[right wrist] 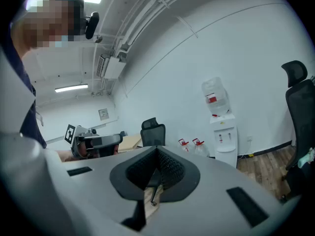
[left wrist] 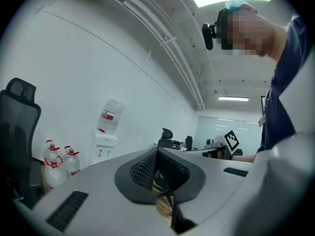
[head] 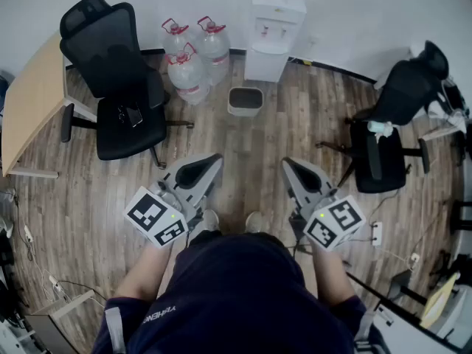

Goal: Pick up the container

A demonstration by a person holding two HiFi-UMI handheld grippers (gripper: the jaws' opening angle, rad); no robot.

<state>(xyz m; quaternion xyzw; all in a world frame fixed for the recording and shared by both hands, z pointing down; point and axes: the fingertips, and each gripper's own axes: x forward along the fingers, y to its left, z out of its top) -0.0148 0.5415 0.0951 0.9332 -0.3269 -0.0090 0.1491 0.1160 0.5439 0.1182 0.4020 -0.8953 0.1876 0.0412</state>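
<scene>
A small grey open-topped container [head: 245,100] stands on the wooden floor in front of the white water dispenser [head: 271,32]. The person holds both grippers at waist height, well short of the container and pointing towards it. In the head view my left gripper [head: 212,161] is shut with nothing in it. My right gripper [head: 289,166] is also shut and empty. In the left gripper view the black pads [left wrist: 147,168] of the left gripper [left wrist: 158,154] meet, and the right gripper [right wrist: 157,152] looks the same in its own view. Neither gripper view shows the container.
Three large water bottles [head: 193,56] stand left of the container. A black office chair [head: 118,87] and a wooden desk [head: 33,102] are at the left, another black chair [head: 387,135] at the right. Cables and a power strip [head: 377,232] lie on the floor at the right.
</scene>
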